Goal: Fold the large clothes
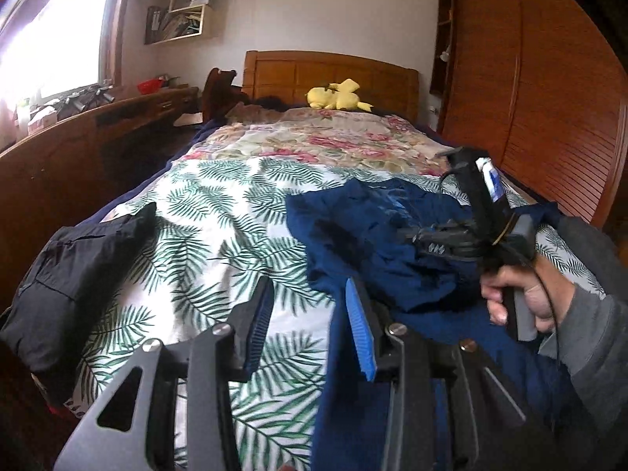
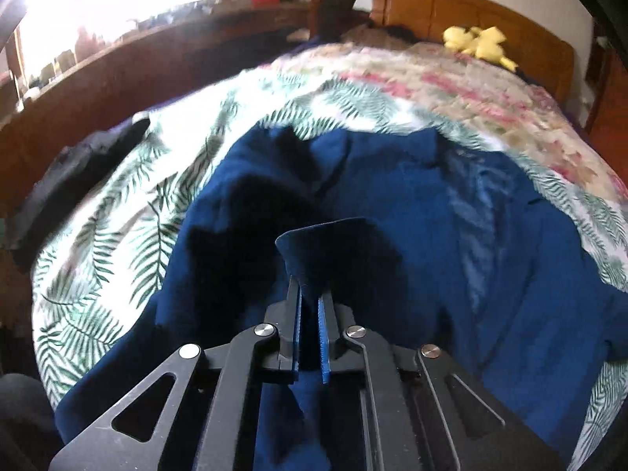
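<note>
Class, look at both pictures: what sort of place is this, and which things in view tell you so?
Most likely a home bedroom. A bed with a wooden headboard fills the view, a yellow plush toy lies near the headboard, and louvred wardrobe doors stand beside it.

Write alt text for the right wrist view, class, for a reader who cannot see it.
The right gripper is shut on a fold of a crumpled navy garment lying on a bed with a leaf-print cover. A black garment lies at the left edge; a yellow plush toy sits by the headboard.

Garment [image 2: 431, 216] on bed [image 2: 117, 235], right side
</note>
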`<control>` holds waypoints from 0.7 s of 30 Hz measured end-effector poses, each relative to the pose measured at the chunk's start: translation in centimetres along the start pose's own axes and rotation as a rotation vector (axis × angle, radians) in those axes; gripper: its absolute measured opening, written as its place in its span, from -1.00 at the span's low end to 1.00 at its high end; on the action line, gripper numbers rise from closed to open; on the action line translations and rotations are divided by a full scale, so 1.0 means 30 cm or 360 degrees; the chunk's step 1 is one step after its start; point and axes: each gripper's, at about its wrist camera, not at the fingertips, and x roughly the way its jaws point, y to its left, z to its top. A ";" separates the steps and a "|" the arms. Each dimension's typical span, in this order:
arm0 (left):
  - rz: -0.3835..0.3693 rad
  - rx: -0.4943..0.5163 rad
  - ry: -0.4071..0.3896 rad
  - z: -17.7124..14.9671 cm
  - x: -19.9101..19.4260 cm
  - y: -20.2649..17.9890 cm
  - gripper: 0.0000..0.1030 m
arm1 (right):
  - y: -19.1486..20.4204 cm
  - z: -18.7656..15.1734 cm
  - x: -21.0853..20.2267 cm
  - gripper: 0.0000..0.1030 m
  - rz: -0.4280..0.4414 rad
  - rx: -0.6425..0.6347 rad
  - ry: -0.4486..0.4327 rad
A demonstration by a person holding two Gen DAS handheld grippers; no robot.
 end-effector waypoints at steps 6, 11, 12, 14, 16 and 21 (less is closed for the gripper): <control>-0.0028 0.0040 0.0021 0.014 0.000 -0.089 -0.29 | -0.101 -0.016 -0.211 -0.93 -0.0017 0.0073 -0.0209; -0.0016 0.0079 0.0020 0.031 -0.020 -0.142 -0.29 | -0.177 -0.064 -0.367 -0.93 0.0012 0.0124 -0.0343; -0.0016 0.0080 0.0026 0.032 -0.021 -0.148 -0.29 | -0.189 -0.072 -0.388 -0.94 0.0010 0.0131 -0.0359; -0.0027 0.0075 0.0044 0.036 -0.020 -0.159 -0.29 | -0.213 -0.088 -0.441 -0.94 0.0003 0.0159 -0.0409; -0.0015 0.0090 0.0040 0.037 -0.025 -0.168 -0.29 | -0.233 -0.099 -0.493 -0.94 0.0008 0.0190 -0.0469; -0.0011 0.0105 0.0024 0.032 -0.031 -0.180 -0.29 | -0.241 -0.115 -0.629 -0.94 -0.0033 0.0183 -0.0626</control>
